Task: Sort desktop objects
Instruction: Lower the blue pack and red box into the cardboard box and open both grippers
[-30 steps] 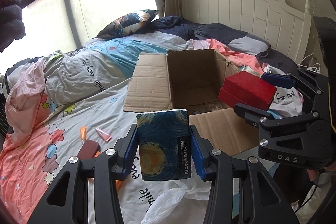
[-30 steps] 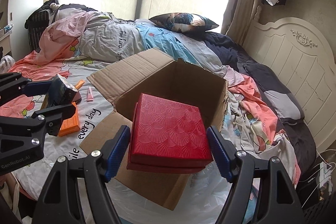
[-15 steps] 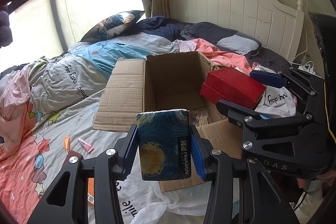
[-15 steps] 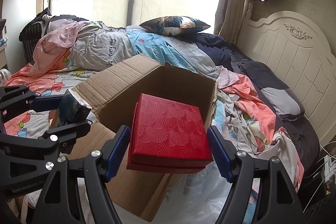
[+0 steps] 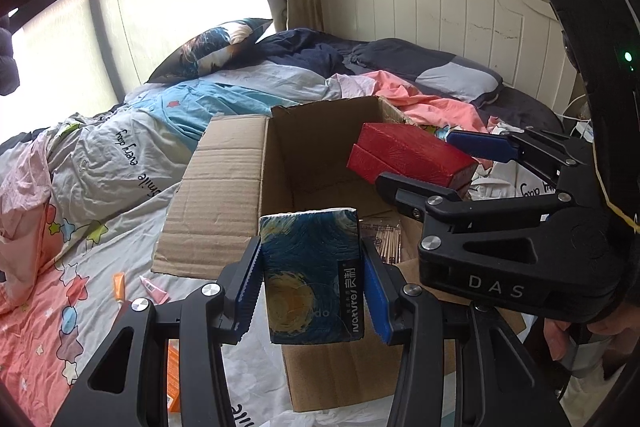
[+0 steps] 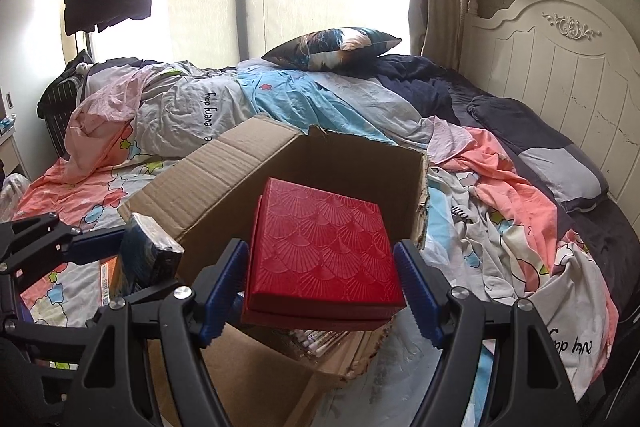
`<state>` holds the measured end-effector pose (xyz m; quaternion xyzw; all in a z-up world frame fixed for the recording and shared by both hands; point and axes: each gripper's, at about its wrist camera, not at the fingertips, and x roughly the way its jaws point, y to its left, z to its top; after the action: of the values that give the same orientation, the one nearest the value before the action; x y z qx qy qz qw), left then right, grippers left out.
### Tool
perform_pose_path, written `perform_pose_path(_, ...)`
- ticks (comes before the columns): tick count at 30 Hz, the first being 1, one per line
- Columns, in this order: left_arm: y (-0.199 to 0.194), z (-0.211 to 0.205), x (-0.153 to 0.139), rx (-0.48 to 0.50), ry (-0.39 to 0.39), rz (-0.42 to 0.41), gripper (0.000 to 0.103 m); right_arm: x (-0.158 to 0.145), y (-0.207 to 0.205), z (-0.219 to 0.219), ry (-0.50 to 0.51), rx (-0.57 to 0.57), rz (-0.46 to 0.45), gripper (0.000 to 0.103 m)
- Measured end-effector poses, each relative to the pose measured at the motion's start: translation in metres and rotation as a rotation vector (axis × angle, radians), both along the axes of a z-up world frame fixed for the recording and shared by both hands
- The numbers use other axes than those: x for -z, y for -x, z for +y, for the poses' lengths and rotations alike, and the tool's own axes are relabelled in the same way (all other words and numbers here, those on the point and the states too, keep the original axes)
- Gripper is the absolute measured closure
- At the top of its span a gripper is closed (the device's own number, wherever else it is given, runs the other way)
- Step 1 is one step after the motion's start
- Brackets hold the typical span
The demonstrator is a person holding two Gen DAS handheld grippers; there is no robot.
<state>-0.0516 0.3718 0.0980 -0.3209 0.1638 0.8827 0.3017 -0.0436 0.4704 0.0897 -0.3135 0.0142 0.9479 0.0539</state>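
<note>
My left gripper (image 5: 312, 279) is shut on a blue tissue pack with a swirl print (image 5: 312, 275), held above the near edge of an open cardboard box (image 5: 256, 195). My right gripper (image 6: 322, 275) is shut on a red patterned gift box (image 6: 324, 247), held over the box opening (image 6: 352, 171). In the left wrist view the red box (image 5: 408, 155) hangs over the box's right side. In the right wrist view the tissue pack (image 6: 150, 255) sits at lower left. A packet of sticks (image 5: 384, 239) lies inside the box.
The box stands on a bed covered with rumpled quilts (image 5: 120, 155). An orange tube (image 5: 119, 285), a pink tube (image 5: 154, 291) and an orange pack (image 5: 173, 375) lie on the sheet to the left. A white headboard (image 5: 440, 7) is behind. A pillow (image 6: 336, 47) lies far back.
Both grippers have moved closer to and over the cardboard box, still holding their objects. The box now fills more of both views, and the loose items on the sheet have slid left.
</note>
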Motion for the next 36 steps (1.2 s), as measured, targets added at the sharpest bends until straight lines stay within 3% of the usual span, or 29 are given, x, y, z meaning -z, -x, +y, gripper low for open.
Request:
perform_pose_path(15, 0.015, 0.010, 0.012, 0.017, 0.016, -0.038, 0.056, 0.008, 0.008, 0.017, 0.043, 0.058, 0.009, 0.025)
perform_pose_path(21, 0.013, 0.017, 0.012, 0.028, 0.030, -0.032, 0.056, 0.014, 0.008, 0.015, 0.014, 0.060, -0.017, 0.025)
perform_pose_path(32, 0.018, 0.030, 0.014, 0.053, 0.012, -0.059, 0.056, 0.007, -0.010, 0.027, 0.021, 0.103, 0.024, 0.025)
perform_pose_path(33, 0.018, 0.030, 0.013, 0.048, 0.008, -0.050, 0.053, 0.006, -0.011, 0.027, 0.025, 0.104, 0.026, 0.025)
perform_pose_path(35, 0.021, 0.028, 0.013, 0.013, 0.004, -0.037, 0.037, 0.007, -0.010, 0.028, 0.037, 0.106, 0.025, 0.025)
perform_pose_path(36, 0.021, 0.027, 0.013, -0.013, 0.007, -0.021, 0.021, 0.007, -0.010, 0.029, 0.041, 0.111, 0.025, 0.025)
